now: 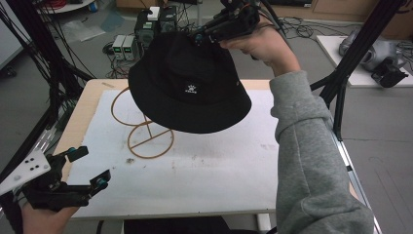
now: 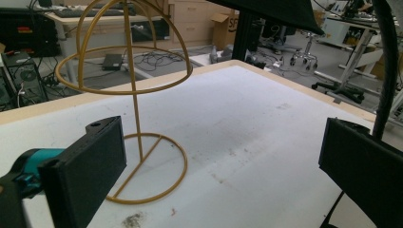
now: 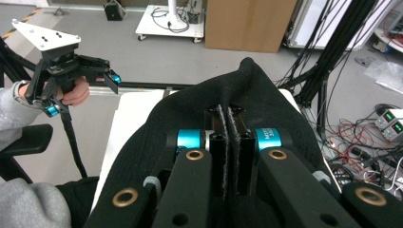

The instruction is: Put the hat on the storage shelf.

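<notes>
Black bucket hat [image 1: 190, 85], soft cloth with a round floppy brim and a small white logo, hangs above the far half of the white table [image 1: 219, 175], pinched at its crown by the right gripper [image 1: 207, 33], jaws clenched on the cloth. It hides the top of the gold wire hat stand [image 1: 146, 131]. At the near left, the left gripper [image 1: 87, 168] rests with its 2 jaws spread, released.

— Where is the black bucket hat [image 1: 190, 87]?
— Lifted above the white table [image 1: 219, 165], pinched at its crown by the right gripper [image 1: 202, 35].
— And the left gripper [image 1: 87, 168]?
— Low at the table's near-left corner, jaws apart, near the gold wire stand [image 1: 146, 136].
</notes>
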Available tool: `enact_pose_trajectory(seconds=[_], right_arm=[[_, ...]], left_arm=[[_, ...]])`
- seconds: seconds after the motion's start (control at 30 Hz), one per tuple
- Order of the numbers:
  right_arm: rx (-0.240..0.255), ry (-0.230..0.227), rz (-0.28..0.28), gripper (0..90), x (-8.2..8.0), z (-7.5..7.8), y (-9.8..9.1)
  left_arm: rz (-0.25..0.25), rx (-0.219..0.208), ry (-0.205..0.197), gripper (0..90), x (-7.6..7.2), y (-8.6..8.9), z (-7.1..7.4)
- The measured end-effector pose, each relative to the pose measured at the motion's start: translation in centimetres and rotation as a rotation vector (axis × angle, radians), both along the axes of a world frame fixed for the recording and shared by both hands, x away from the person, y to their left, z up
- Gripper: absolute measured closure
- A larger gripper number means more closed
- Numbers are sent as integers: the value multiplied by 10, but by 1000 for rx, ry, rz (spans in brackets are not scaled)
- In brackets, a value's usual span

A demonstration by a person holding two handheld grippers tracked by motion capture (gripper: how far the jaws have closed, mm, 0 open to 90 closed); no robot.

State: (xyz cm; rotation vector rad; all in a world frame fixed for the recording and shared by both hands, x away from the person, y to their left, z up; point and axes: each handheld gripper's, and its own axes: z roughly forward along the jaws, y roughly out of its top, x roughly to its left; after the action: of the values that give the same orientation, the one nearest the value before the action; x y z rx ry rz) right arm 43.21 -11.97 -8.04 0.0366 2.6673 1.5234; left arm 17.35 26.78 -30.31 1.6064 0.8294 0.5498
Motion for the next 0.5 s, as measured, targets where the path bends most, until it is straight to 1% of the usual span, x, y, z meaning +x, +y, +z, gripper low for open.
enact_pose_trajectory(seconds=[0.17, 0.2, 0.23, 0.27, 0.37, 0.4, 0.5], right_arm=[[-1, -7, 21, 889, 3, 0, 17], [4, -9, 29, 889, 5, -1, 25], [4, -9, 29, 889, 5, -1, 25], [5, -10, 31, 889, 6, -2, 29], [-6, -14, 38, 889, 10, -6, 44], [-11, -9, 38, 889, 11, -8, 49], [-18, -6, 44, 889, 16, -15, 65]], left_arm=[[7, 5, 2, 21, -4, 1, -1], [10, 10, 3, 21, -5, 1, -1], [12, 12, 4, 21, -6, 2, -1], [15, 12, 4, 21, -7, 2, -1], [22, 9, 3, 21, -10, 4, -1], [24, 9, 2, 21, -11, 4, -1], [21, 17, 3, 21, -13, 2, -2]])
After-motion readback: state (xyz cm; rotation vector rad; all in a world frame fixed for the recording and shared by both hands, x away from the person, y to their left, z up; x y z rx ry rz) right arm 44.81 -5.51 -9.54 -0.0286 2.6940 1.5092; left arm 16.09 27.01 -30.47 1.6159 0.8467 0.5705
